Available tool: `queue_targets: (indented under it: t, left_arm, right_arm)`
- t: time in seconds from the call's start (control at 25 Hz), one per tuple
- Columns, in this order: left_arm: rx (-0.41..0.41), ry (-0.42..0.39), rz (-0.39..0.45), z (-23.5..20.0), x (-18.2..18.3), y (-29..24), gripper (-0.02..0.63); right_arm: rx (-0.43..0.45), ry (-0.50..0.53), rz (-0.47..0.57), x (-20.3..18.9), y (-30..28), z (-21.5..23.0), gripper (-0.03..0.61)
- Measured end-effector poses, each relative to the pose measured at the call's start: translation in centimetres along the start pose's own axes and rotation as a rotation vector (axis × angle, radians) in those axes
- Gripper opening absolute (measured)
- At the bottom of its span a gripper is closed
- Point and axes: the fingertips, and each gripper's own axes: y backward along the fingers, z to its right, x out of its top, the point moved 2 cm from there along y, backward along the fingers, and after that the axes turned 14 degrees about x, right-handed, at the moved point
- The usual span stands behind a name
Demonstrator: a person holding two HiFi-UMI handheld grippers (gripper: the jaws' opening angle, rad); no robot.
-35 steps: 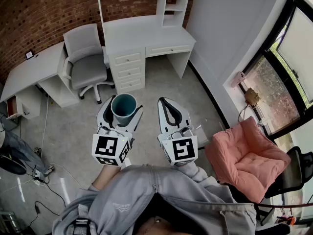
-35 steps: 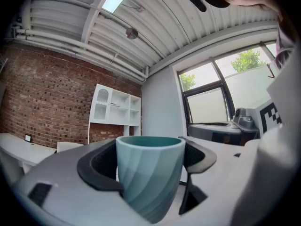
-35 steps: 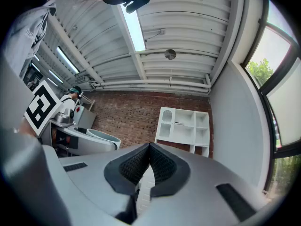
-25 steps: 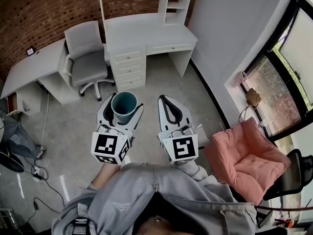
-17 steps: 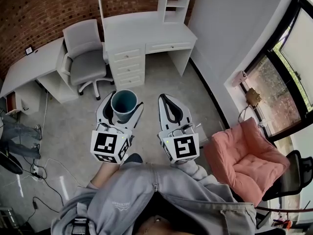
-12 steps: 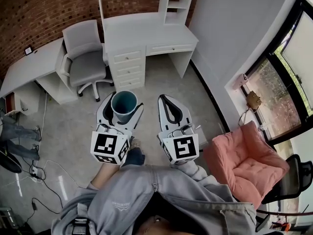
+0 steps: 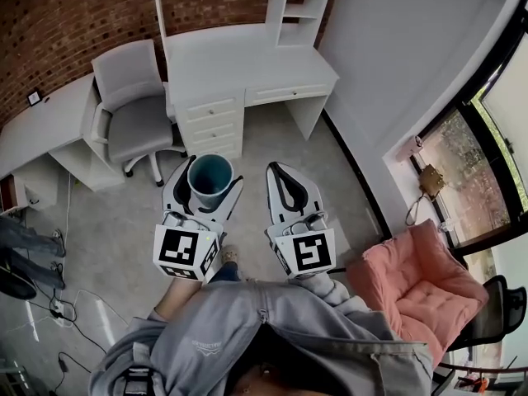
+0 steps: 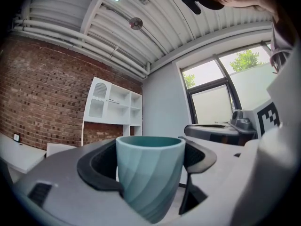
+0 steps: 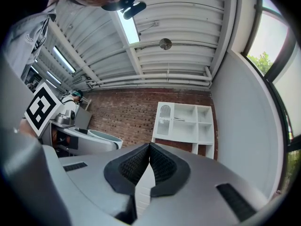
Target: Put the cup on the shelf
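A teal ribbed cup (image 7: 209, 178) stands upright between the black pads of my left gripper (image 7: 208, 180), which is shut on it; in the left gripper view the cup (image 8: 149, 173) fills the space between the jaws. My right gripper (image 7: 283, 174) is beside it, shut with its pads touching and nothing between them (image 9: 149, 160). The white shelf unit (image 7: 285, 11) rises over the white desk (image 7: 247, 56) straight ahead against the brick wall; its open compartments (image 9: 186, 121) show in the right gripper view.
A grey office chair (image 7: 132, 110) stands left of the desk, with a second white desk (image 7: 49, 126) further left. A pink armchair (image 7: 417, 283) sits at the right by the window. Cables (image 7: 58, 308) trail on the floor at the left.
The view has shifted toward the desk and shelf, so the chair and desk lie a little further left. Both grippers keep their pose, the cup still gripped.
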Motion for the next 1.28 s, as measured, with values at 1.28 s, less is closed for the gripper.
queue_targets:
  t: [1.28]
  left_arm:
    - [-0.098, 0.055, -0.043, -9.8, -3.3, -20.9, 0.388]
  right_arm:
    - [-0.082, -0.023, -0.050, -6.3, -18.1, 12.4, 0.026]
